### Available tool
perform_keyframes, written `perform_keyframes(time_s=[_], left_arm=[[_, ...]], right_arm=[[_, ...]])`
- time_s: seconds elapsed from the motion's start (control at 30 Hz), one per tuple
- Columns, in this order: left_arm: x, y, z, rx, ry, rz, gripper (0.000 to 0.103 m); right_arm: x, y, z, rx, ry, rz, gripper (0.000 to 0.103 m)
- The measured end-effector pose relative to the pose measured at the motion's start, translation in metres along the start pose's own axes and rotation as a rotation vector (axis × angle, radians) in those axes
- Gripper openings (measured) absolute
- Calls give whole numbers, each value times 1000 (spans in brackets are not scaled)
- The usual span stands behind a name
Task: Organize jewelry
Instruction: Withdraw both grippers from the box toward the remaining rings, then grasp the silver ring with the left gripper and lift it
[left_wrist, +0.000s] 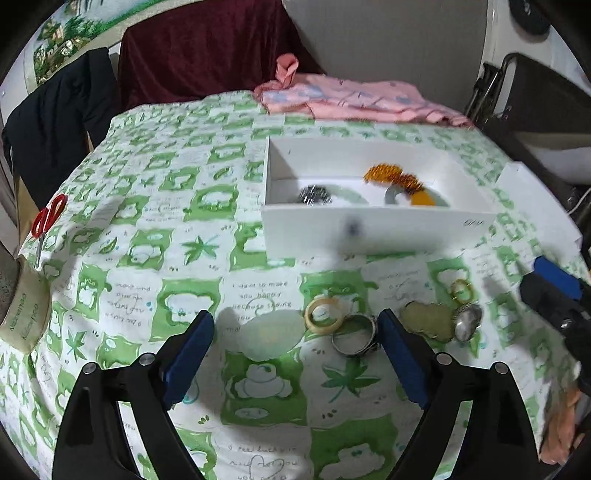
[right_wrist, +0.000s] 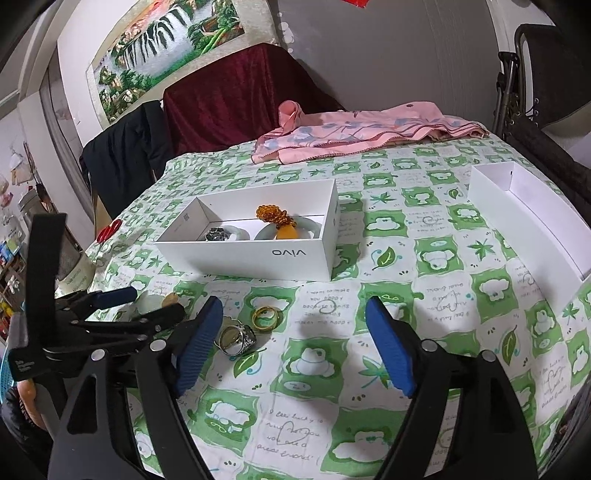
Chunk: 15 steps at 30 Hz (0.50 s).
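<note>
While both tools (left_wrist: 297, 354) (right_wrist: 295, 341) gape empty | silver ring (left_wrist: 354, 334) lies flat beside cream ring (left_wrist: 324, 315)

Left gripper (left_wrist: 297, 356) and right gripper (right_wrist: 295, 341) gape, empty.

Tablecloth (right_wrist: 388, 236): printed cloth, matt, green and white. White box (right_wrist: 258, 258): smooth matt card; second box (right_wrist: 524, 218) the same. Amber beads (right_wrist: 275, 214): glossy, translucent. Silver ring (left_wrist: 354, 334): polished metal, shiny. Cream ring (left_wrist: 324, 315): smooth, looks like plastic or stone, cannot tell which. Gold ring (right_wrist: 266, 318): bright metal. Pale oval piece (left_wrist: 273, 334): milky, soft sheen. Pink cloth (right_wrist: 354, 136): thin fabric. Maroon drape (right_wrist: 236, 99): velvety. Scissors (left_wrist: 50, 218): glossy red plastic handles. Pads (right_wrist: 391, 350): ribbed blue, matt.
</note>
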<state>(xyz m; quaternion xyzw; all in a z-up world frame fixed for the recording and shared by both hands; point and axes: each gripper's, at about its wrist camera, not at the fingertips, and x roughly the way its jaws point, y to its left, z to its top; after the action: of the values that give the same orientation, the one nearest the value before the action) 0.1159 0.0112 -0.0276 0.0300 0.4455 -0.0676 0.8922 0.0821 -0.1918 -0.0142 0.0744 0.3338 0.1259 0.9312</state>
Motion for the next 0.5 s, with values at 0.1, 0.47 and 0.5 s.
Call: perform_keyframes(time_s=[0.1, 0.47, 0.5], left_arm=[[2, 9, -3, -34, 19, 15, 97], [-23, 52, -36, -112, 12, 65, 99], [-26, 51, -39, -104, 12, 73, 99]], right_arm=[[0, 0, 0, 0, 0, 0, 76], [-2, -1, -1, 3, -4, 6, 76], [-2, -1, -1, 3, -4, 8, 76]])
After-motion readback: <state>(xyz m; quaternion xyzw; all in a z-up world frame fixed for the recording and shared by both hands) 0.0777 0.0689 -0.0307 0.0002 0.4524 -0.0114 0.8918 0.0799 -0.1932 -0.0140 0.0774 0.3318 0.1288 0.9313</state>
